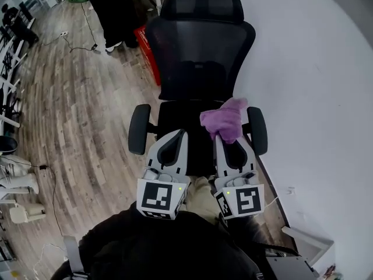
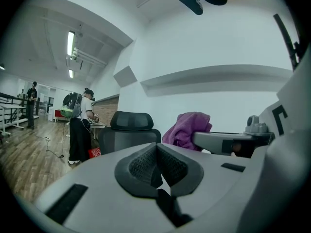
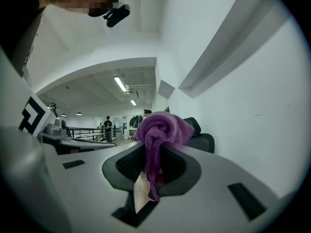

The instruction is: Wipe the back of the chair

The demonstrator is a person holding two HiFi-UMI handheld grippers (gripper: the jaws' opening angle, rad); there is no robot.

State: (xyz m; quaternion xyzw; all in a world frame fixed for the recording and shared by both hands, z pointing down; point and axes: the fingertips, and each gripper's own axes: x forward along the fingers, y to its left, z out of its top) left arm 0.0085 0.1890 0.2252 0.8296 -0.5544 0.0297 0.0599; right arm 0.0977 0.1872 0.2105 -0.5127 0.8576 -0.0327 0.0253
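A black office chair stands before me with its mesh back (image 1: pixel 201 57) and headrest (image 1: pixel 201 4) upright, the seat toward me. My right gripper (image 1: pixel 226 137) is shut on a purple cloth (image 1: pixel 224 118), which bunches over its jaw tips above the seat's right side, near the right armrest (image 1: pixel 257 130). In the right gripper view the cloth (image 3: pixel 160 130) hangs down between the pads, with the chair (image 3: pixel 201 140) behind it. My left gripper (image 1: pixel 178 135) is shut and empty over the seat's front. The left gripper view shows the chair's back (image 2: pixel 129 137) and the cloth (image 2: pixel 187 130) beyond its jaws.
A white wall (image 1: pixel 315 98) runs close along the chair's right side. Wooden floor (image 1: pixel 76 109) spreads to the left, with cables lying on it. A red box (image 1: pixel 145 45) sits behind the chair. A person (image 2: pixel 77 130) stands further back by a desk.
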